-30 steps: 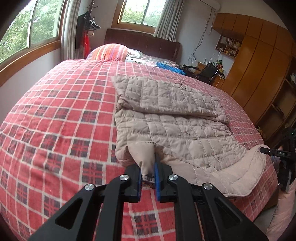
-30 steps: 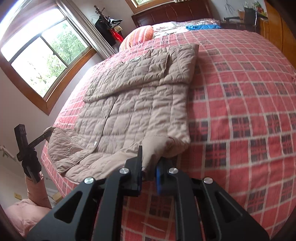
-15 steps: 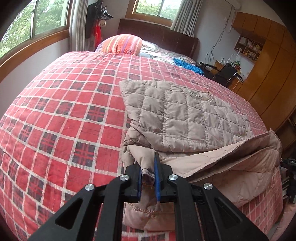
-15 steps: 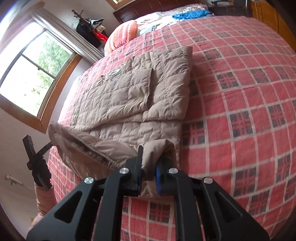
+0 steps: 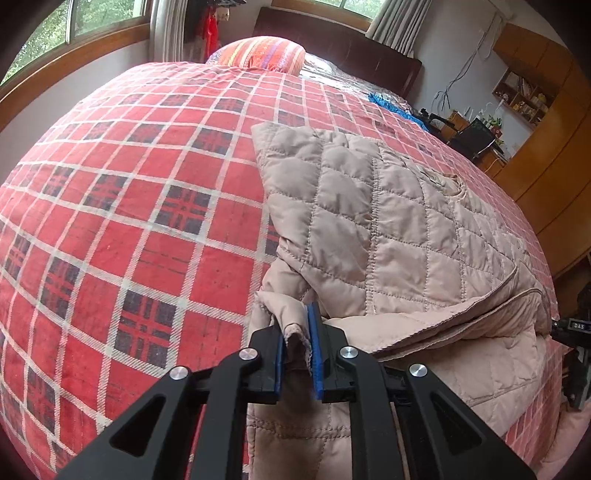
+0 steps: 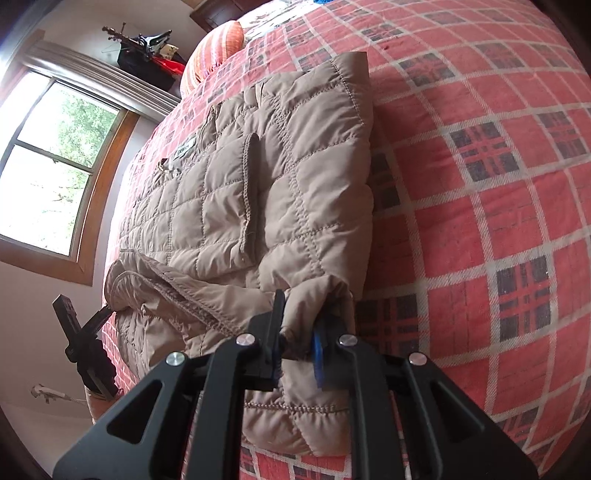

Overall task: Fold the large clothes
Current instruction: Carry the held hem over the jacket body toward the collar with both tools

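Note:
A beige quilted jacket lies on the bed's red plaid cover, with both sleeves folded across its upper part. My left gripper is shut on one bottom corner of the jacket, lifted off the bed. In the right wrist view the same jacket fills the middle, and my right gripper is shut on the other bottom corner. The hem hangs raised between the two grippers and is carried over the jacket's lower half. The lower part beneath the raised hem is hidden.
A striped orange pillow and a blue cloth lie near the dark headboard. Wooden cabinets stand to the right of the bed. Windows line the left wall. A black tripod stands beside the bed's foot.
Both grippers have lifted the jacket's bottom corners and moved forward toward the collar, so the hem now rises over the lower half. The jacket lay flat a second ago.

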